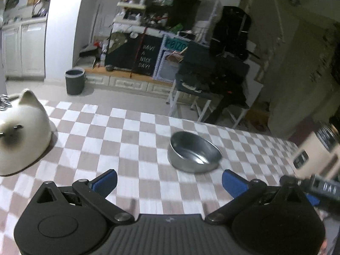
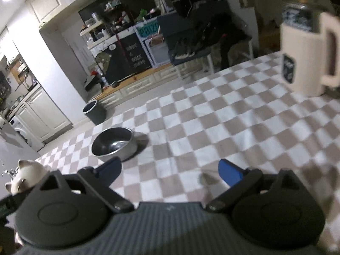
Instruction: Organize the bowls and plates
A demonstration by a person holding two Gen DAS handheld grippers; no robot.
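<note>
A steel bowl (image 1: 193, 153) stands upright on the checkered tablecloth (image 1: 119, 140), a little ahead and right of my left gripper (image 1: 170, 183), which is open and empty above the cloth. In the right wrist view the same bowl (image 2: 114, 145) lies ahead and to the left, just beyond the left blue fingertip (image 2: 110, 169). My right gripper (image 2: 170, 172) is open and empty over the cloth (image 2: 212, 127). No plates show in either view.
A white cat-shaped ceramic piece (image 1: 19, 140) sits at the table's left; it also shows in the right wrist view (image 2: 25, 176). A cream jug with a handle (image 2: 308, 59) stands at the right. Beyond the far table edge are a chair (image 1: 204, 85) and a bin (image 1: 74, 81).
</note>
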